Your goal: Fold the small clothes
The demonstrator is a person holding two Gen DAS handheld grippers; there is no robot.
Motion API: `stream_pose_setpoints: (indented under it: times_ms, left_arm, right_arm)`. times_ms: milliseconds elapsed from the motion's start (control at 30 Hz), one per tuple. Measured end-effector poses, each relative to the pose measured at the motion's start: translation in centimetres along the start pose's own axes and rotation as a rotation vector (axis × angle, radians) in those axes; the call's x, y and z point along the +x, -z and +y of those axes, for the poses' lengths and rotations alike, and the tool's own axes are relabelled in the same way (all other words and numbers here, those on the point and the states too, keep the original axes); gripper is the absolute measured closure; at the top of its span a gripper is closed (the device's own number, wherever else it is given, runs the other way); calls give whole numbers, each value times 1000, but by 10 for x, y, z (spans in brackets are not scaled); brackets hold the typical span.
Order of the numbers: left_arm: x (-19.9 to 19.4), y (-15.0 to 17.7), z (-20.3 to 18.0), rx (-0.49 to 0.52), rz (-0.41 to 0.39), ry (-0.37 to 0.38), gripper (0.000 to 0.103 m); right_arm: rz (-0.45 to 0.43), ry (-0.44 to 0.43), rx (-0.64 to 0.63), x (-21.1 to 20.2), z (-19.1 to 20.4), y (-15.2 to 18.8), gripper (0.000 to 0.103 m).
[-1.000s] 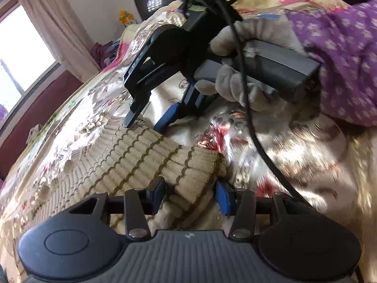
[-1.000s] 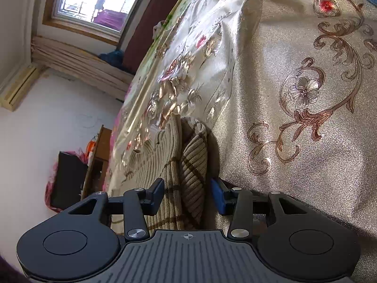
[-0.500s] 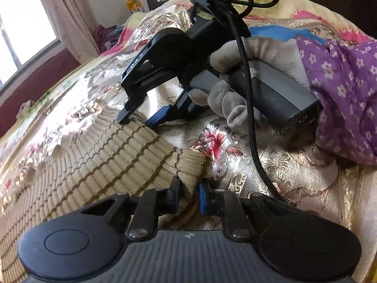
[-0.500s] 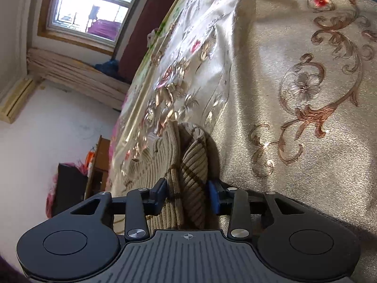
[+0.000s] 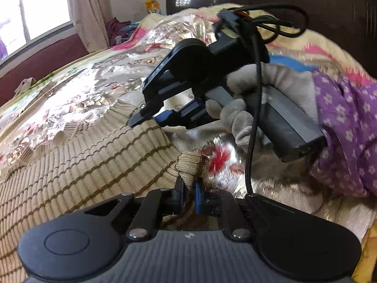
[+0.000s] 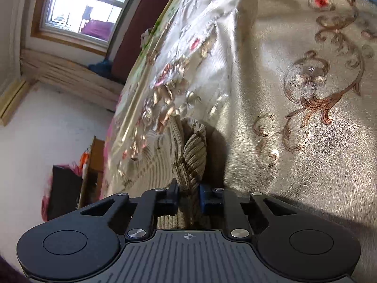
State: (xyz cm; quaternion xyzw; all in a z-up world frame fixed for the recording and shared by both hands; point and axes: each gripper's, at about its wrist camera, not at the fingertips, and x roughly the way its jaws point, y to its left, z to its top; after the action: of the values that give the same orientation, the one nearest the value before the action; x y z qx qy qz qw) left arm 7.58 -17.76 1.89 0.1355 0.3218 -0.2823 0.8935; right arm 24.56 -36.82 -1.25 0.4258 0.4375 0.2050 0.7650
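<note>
A small beige ribbed knit garment (image 5: 77,162) with thin brown stripes lies spread on a bed. My left gripper (image 5: 189,194) pinches its near corner, the jaws still closing on the bunched knit. In the left wrist view my right gripper (image 5: 150,118) shows in a gloved hand (image 5: 238,118), its tips at the garment's far edge. In the right wrist view my right gripper (image 6: 188,194) has a fold of the same knit garment (image 6: 193,151) between its jaws, which are closing and press on the cloth.
The bed carries a shiny gold floral bedspread (image 6: 294,99). A purple flowered sleeve (image 5: 348,127) and a black cable (image 5: 253,127) hang at the right. A window (image 5: 30,11) with a curtain is at the left, a dark headboard (image 5: 306,4) behind.
Both grippers have closed from open onto the knit garment. The left one has lifted its corner a little and rolled; the right one has stayed in place.
</note>
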Motion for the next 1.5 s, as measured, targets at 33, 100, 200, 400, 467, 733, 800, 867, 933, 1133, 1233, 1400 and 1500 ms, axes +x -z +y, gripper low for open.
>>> stream_pose_setpoints:
  times_ms: [33,100,200,400,467,733,800,867,933,1133,1233,1400,1500]
  left_arm:
    - [-4,-1,4,-24,-11,6,89]
    - [-13,-4,14,-74,-35,18,89]
    - [-34,-6,36,-178,-89,43,90]
    - [-83,3,93,-396,-205,51,90]
    - [-100,13,115,-465,-243,31,90]
    - [-152,77,196,-703,-331,-119,90]
    - [-158,96,213,-758,-325,-144,90]
    - [-160,118,226,-810,-310,-165,90]
    - [-159,137,236,-855,-284,-182,90]
    - [-158,160,250,-933,-232,-160,90]
    - [-162,157,246,-932,-219,-162,90]
    - [-178,168,246,-981,-216,-211,89]
    - [-185,168,246,-974,-234,-263,88]
  right_arm:
    - [-4,-2,-3,-2,6,0,86]
    - [-14,-7,-19,-4,20,-1,87]
    - [-24,-17,-34,-5,44,-4,87]
    - [-17,-12,-77,15,110,-4,87]
    - [-4,-4,-111,30,137,1,87]
    - [85,41,-230,120,225,42,87]
    - [120,83,-271,152,240,58,87]
    - [160,132,-311,183,250,76,87]
    - [199,176,-344,211,255,94,87]
    - [238,296,-490,259,272,137,85]
    - [259,304,-502,268,278,144,77]
    - [289,254,-466,276,281,144,65]
    - [299,222,-464,272,281,144,64]
